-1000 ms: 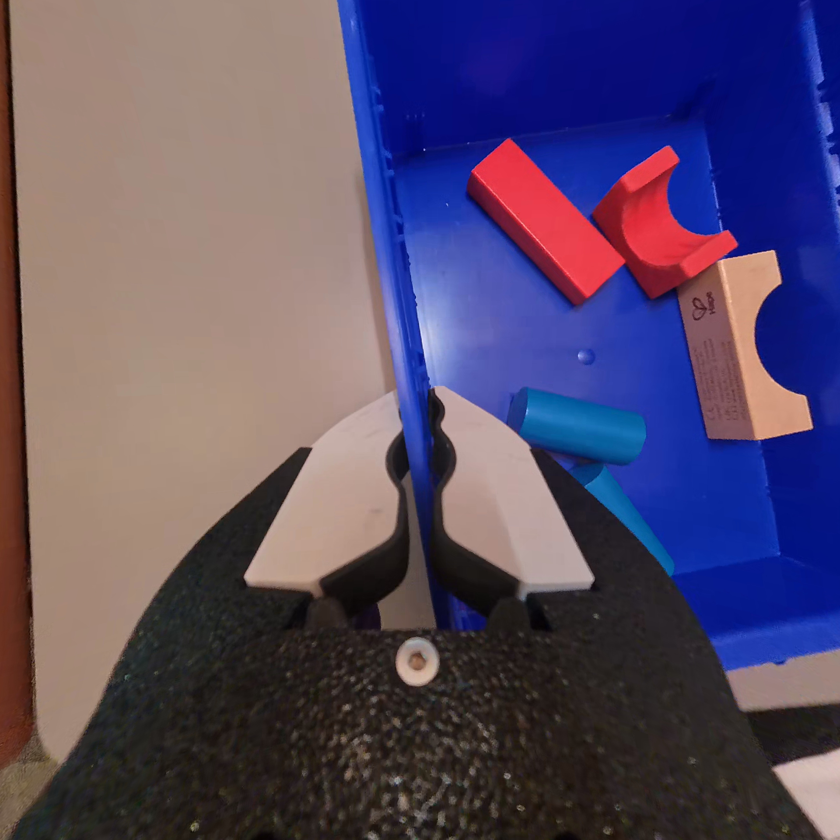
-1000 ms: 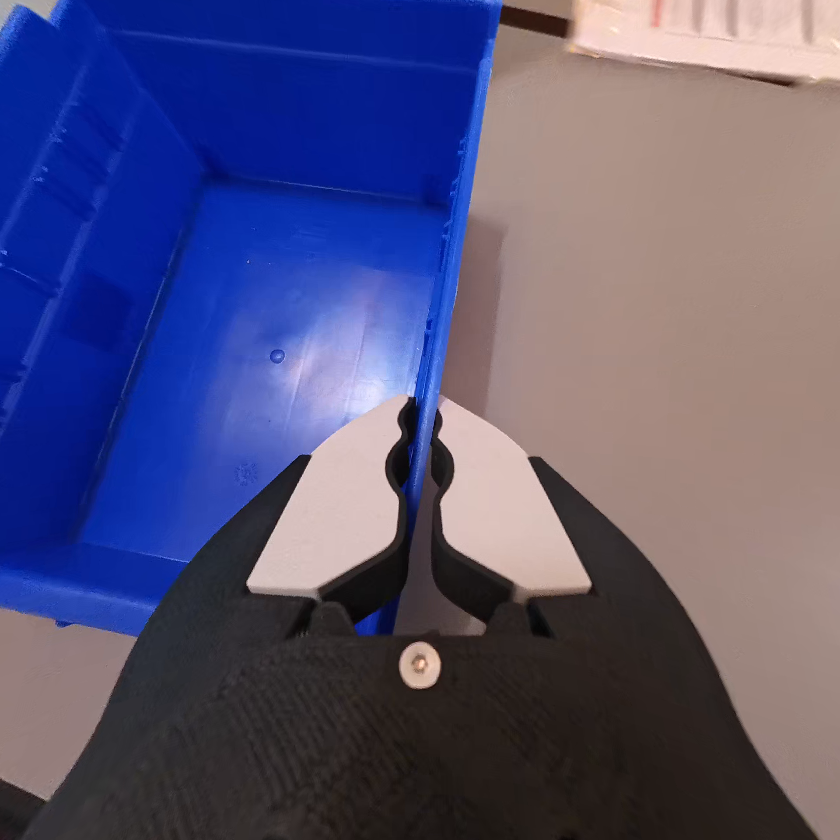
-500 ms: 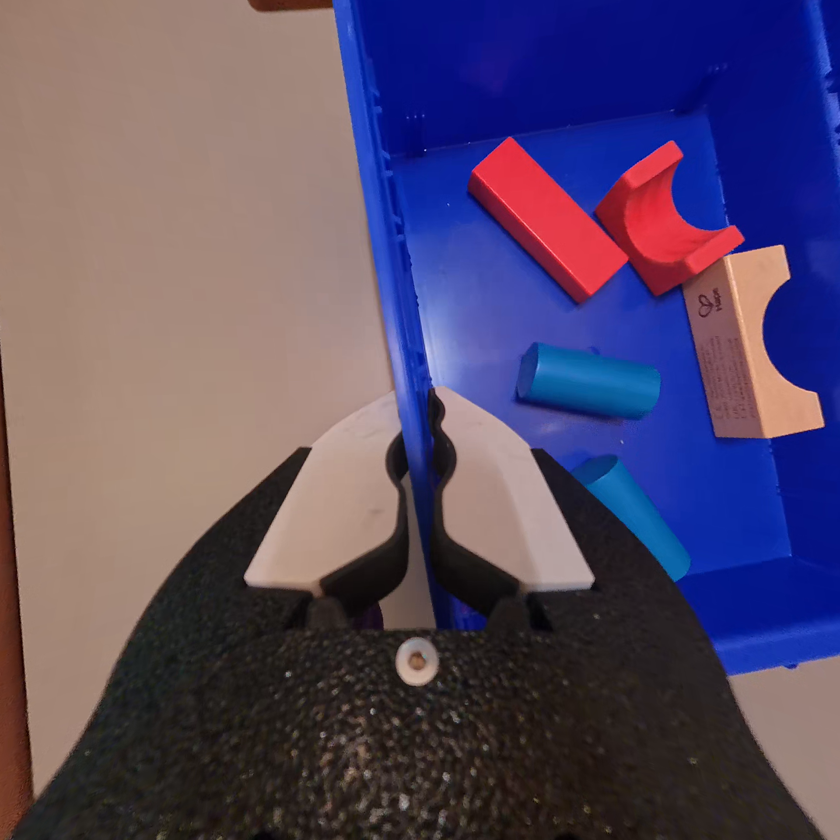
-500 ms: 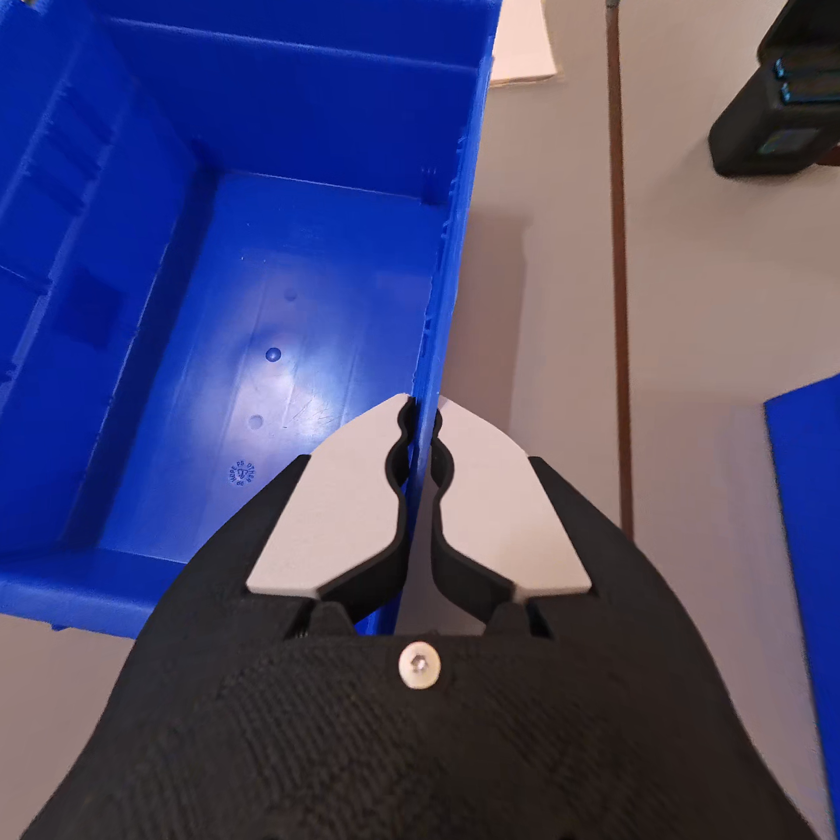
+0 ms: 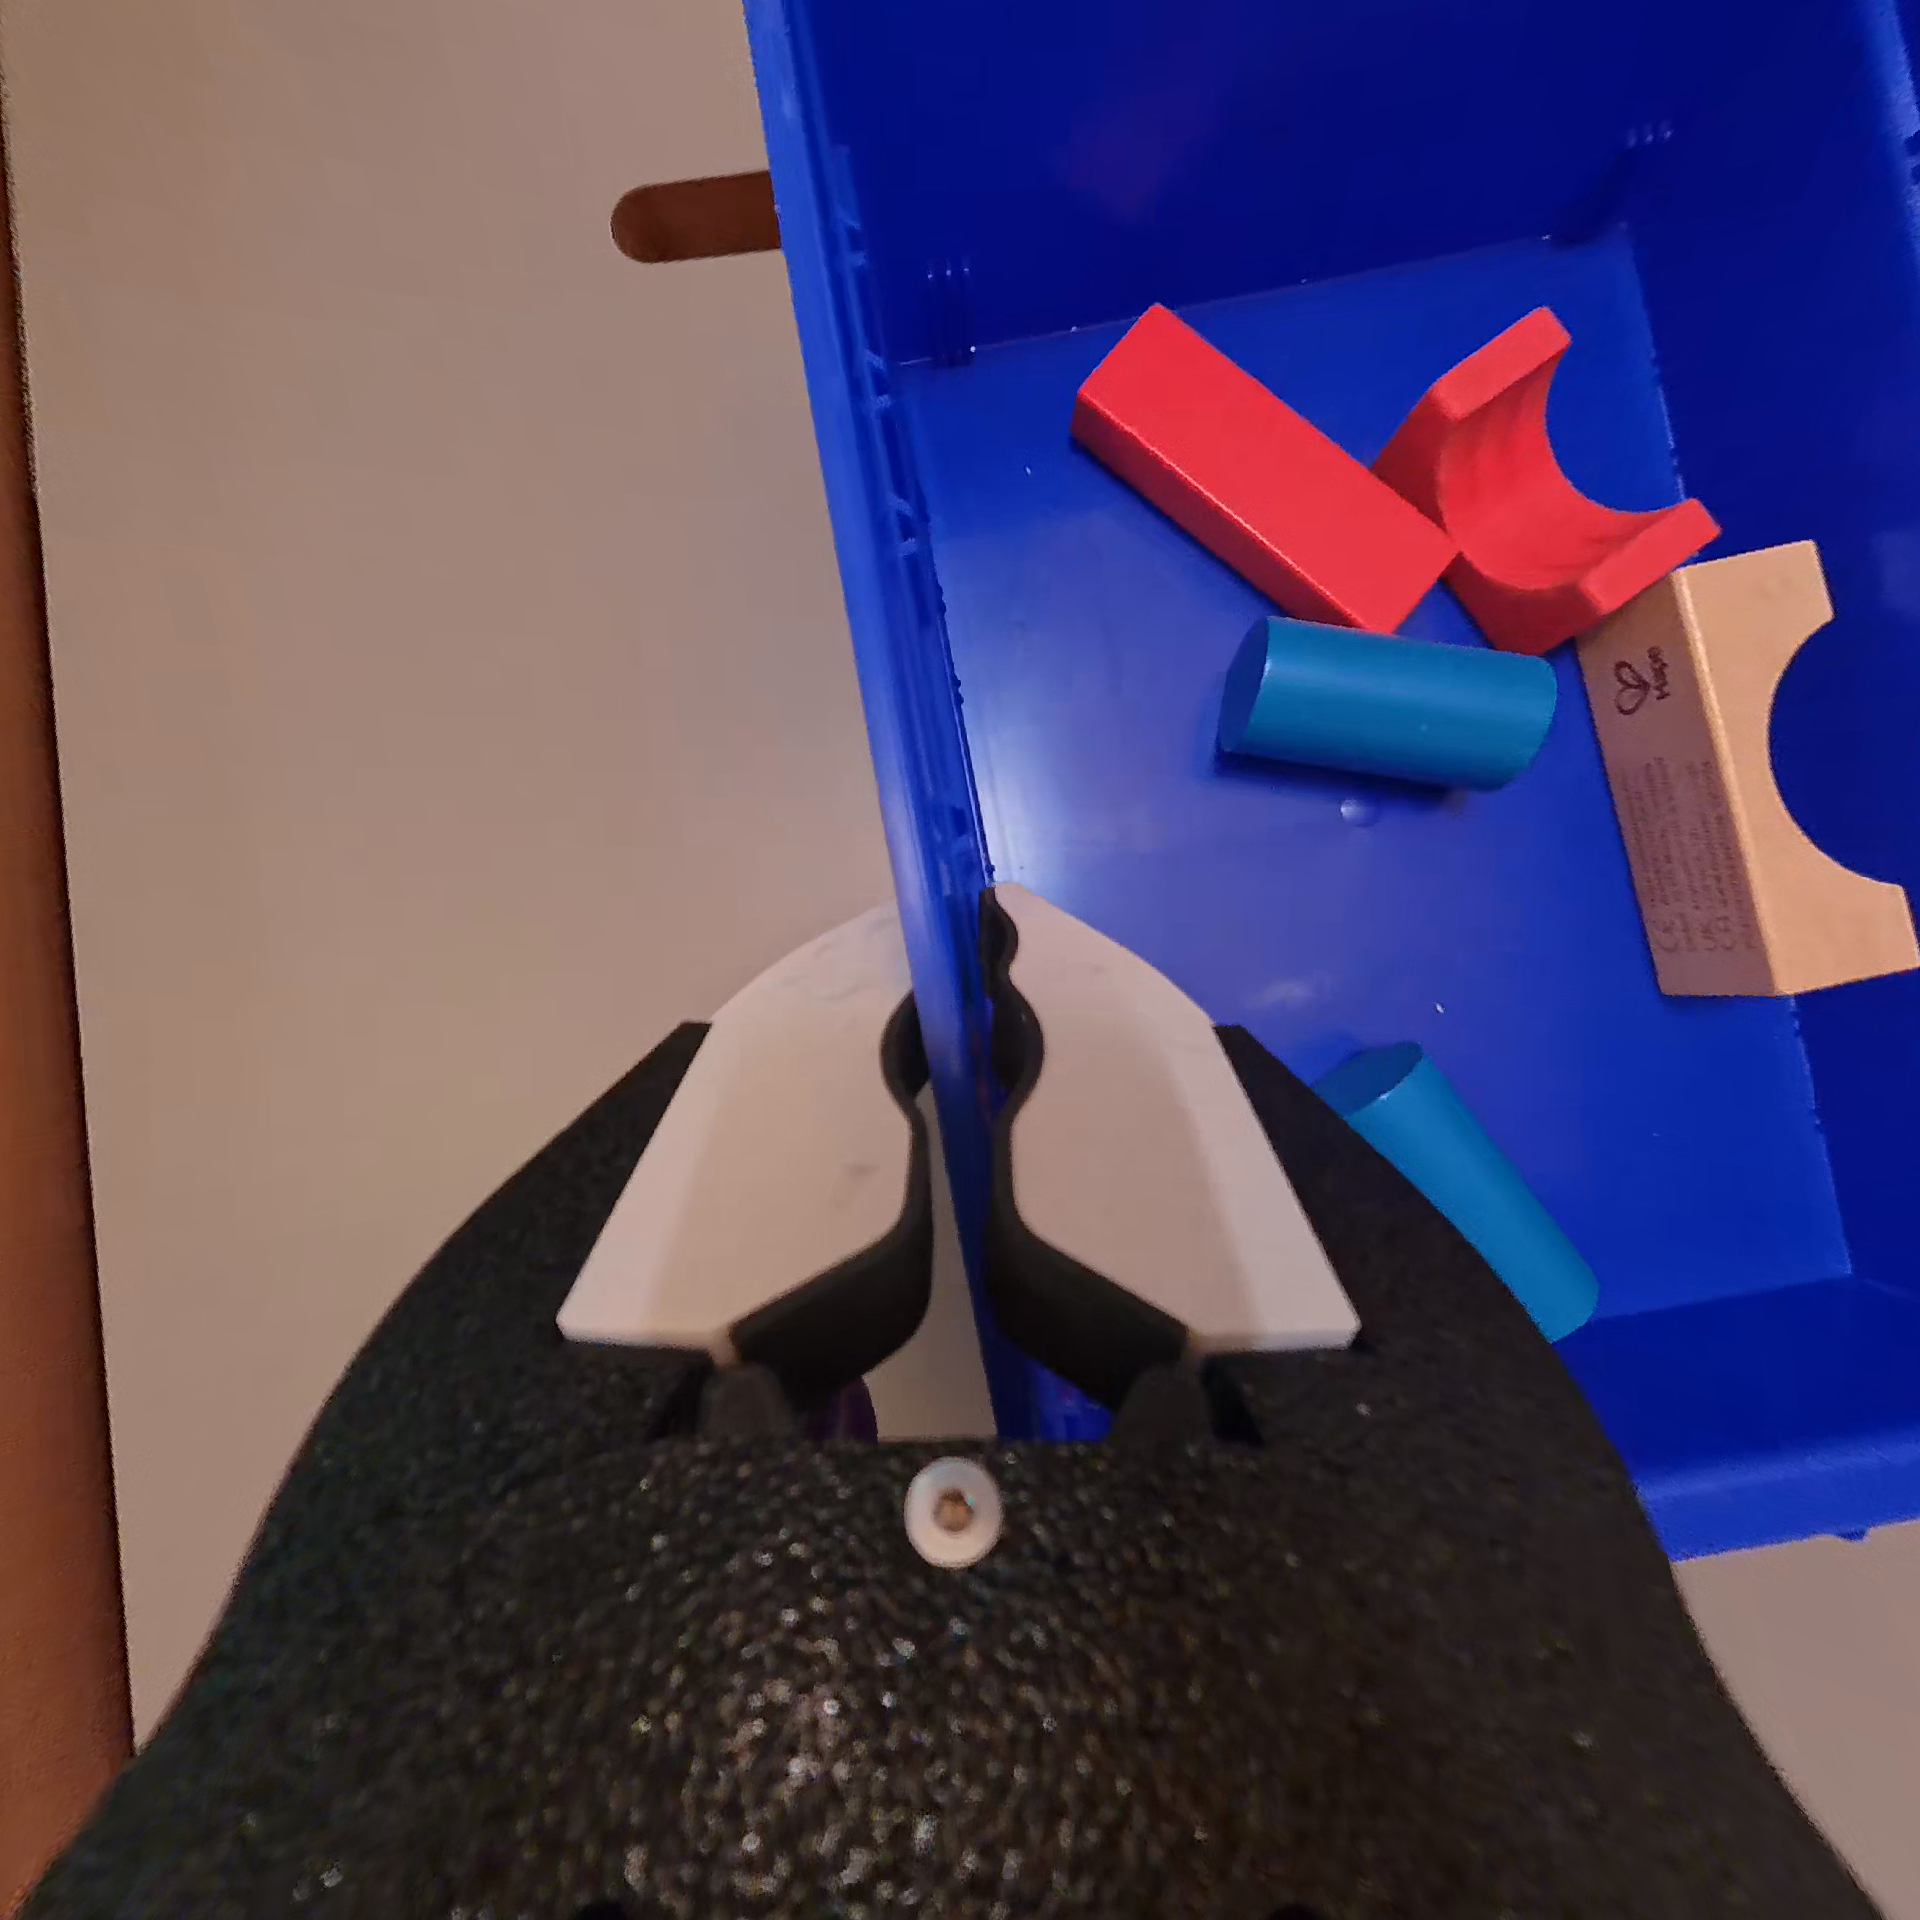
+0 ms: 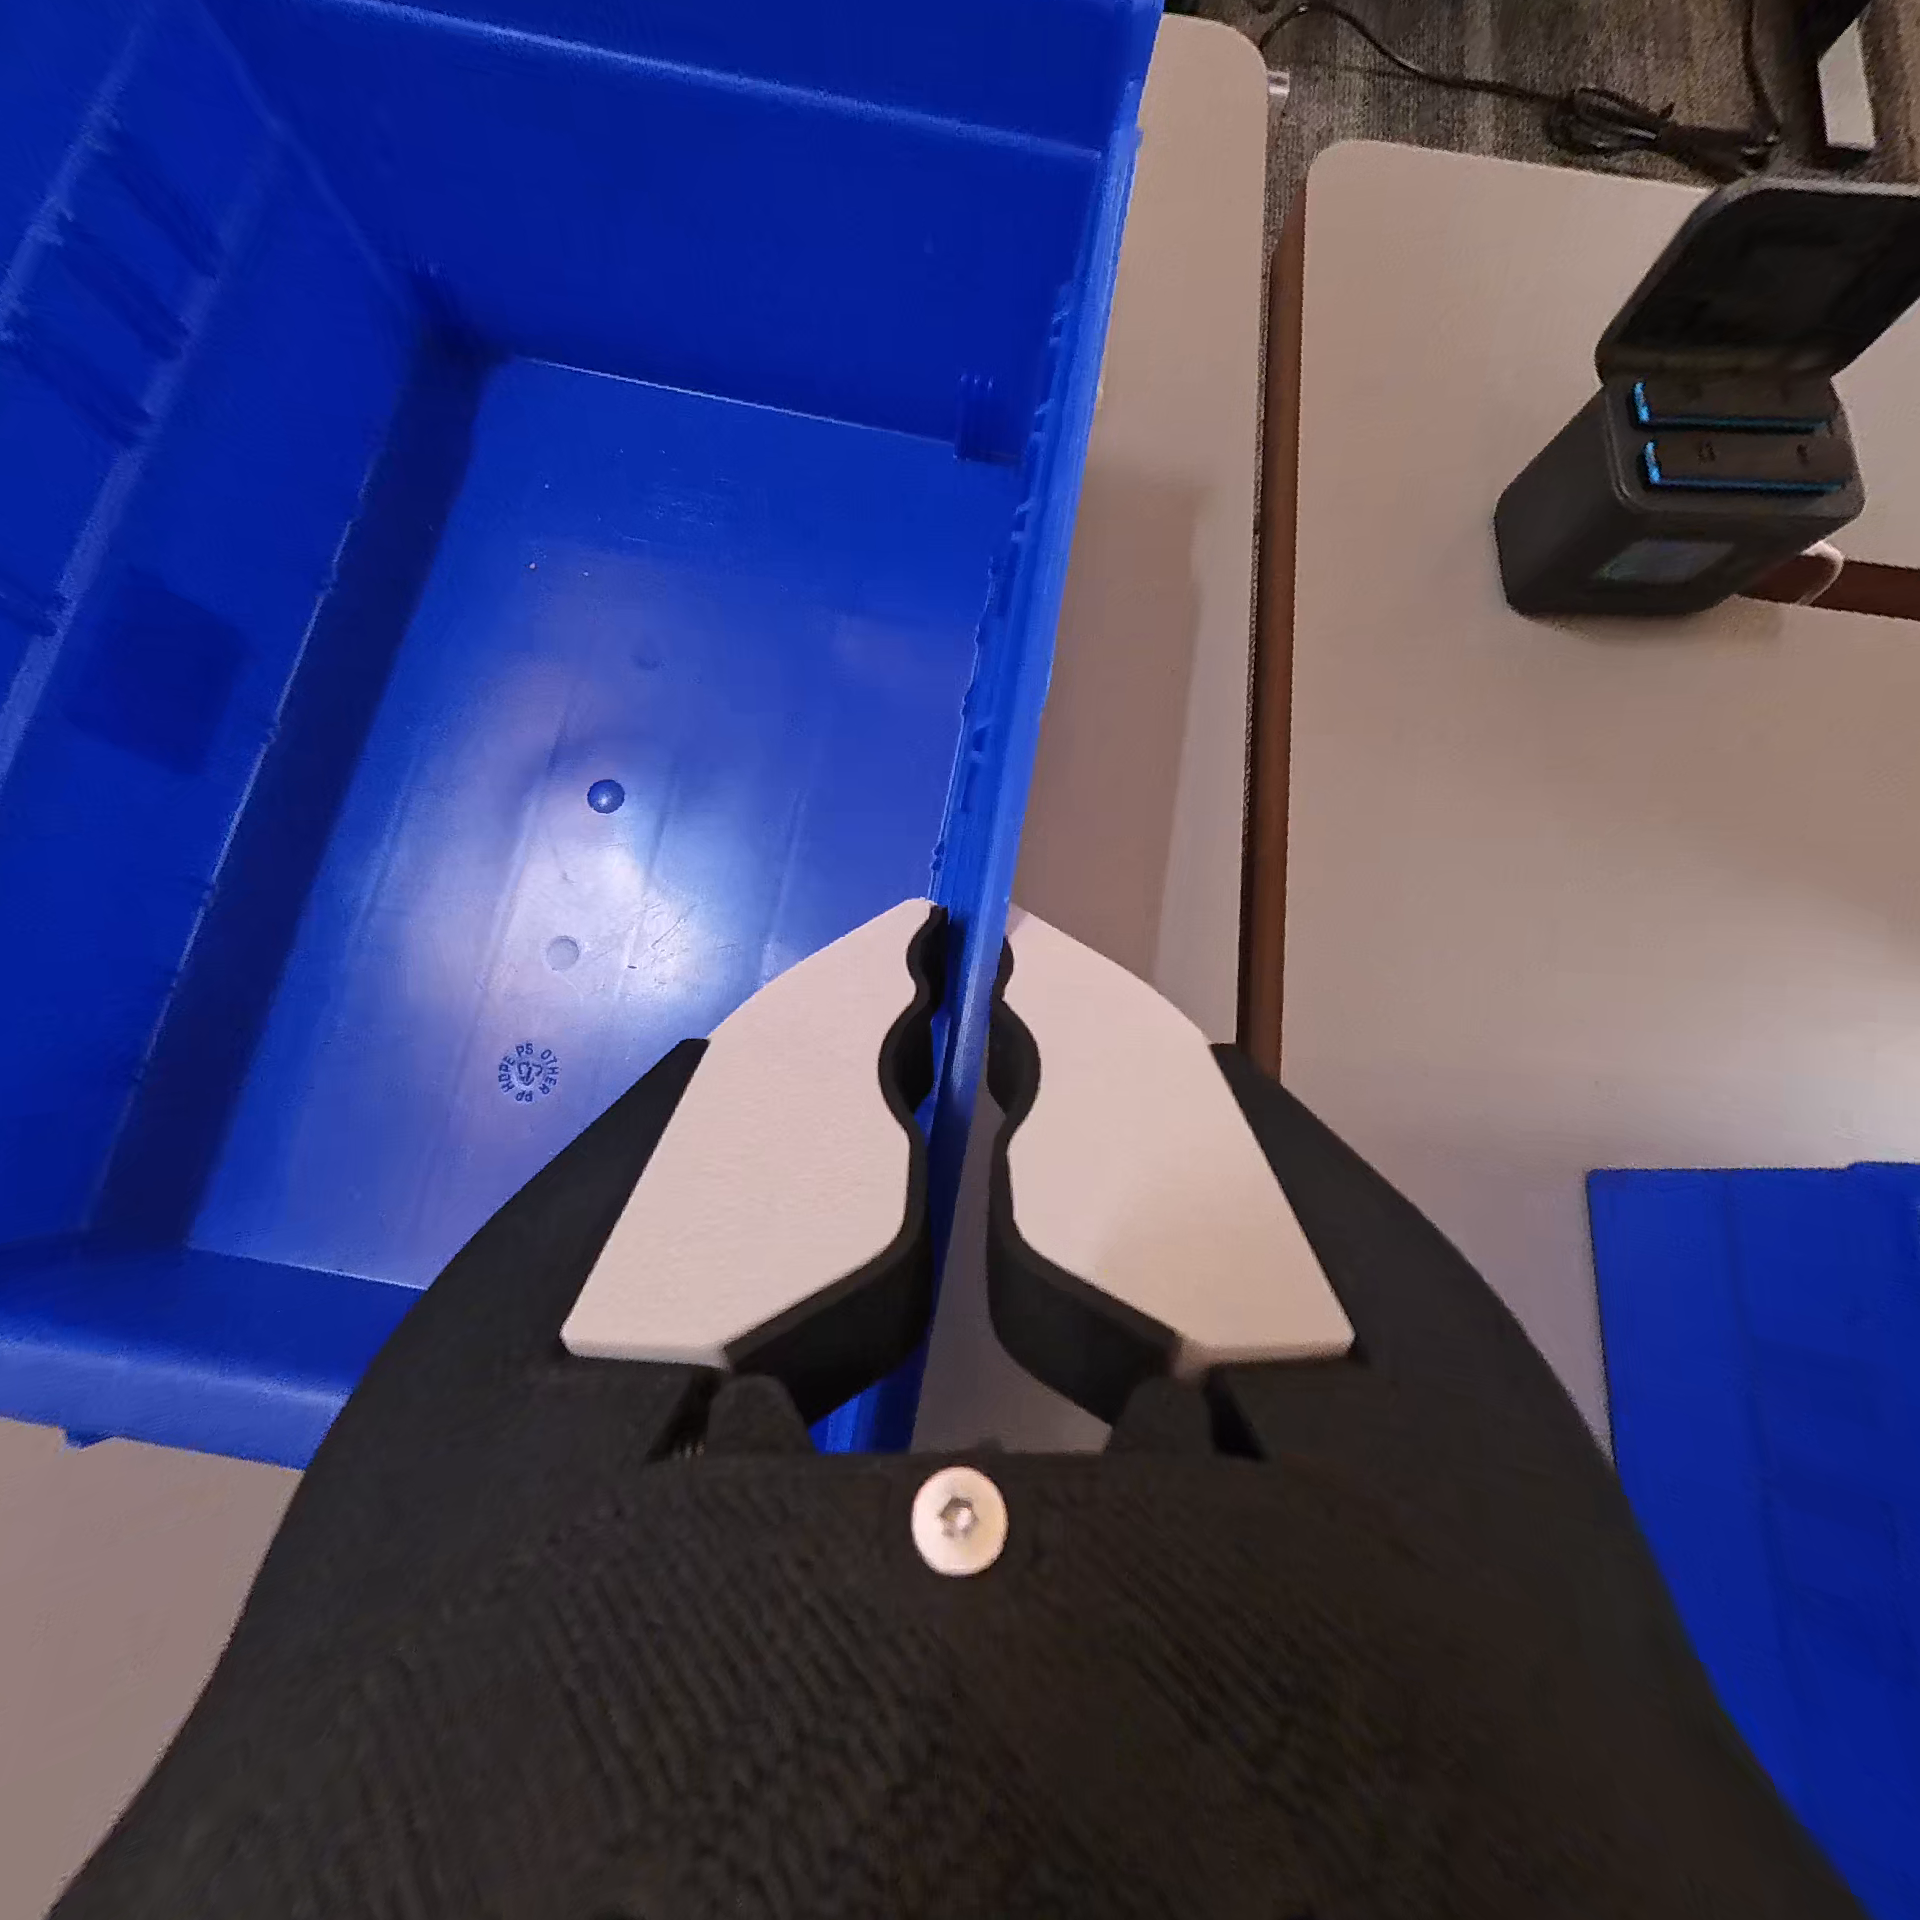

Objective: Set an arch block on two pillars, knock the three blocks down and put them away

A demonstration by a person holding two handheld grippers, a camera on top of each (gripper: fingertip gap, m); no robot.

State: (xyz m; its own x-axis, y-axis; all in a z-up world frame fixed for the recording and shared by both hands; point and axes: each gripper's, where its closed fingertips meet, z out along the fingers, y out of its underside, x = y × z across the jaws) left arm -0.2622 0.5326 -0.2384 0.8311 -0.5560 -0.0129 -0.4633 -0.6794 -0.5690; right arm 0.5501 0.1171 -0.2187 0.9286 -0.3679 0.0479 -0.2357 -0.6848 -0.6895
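Jaws of the left gripper (image 5: 948, 940) are pinched on the side wall of a blue bin (image 5: 1351, 156); just right of them lie a teal cylinder (image 5: 1455, 1184), then another (image 5: 1387, 701), a natural arch (image 5: 1725, 769) and red blocks (image 5: 1257, 468) beyond. Jaws of the right gripper (image 6: 971, 935) are clamped on the opposite wall (image 6: 1049, 623) – a black device (image 6: 1704, 416) is seen far right on the worktop (image 6: 1558, 883).

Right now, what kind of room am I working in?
Probably an office or lab workspace, not a home kitchen or a factory floor. Pale tables with rounded corners stand side by side, grey carpet with cables shows beyond them, and a black battery charger sits on one table.
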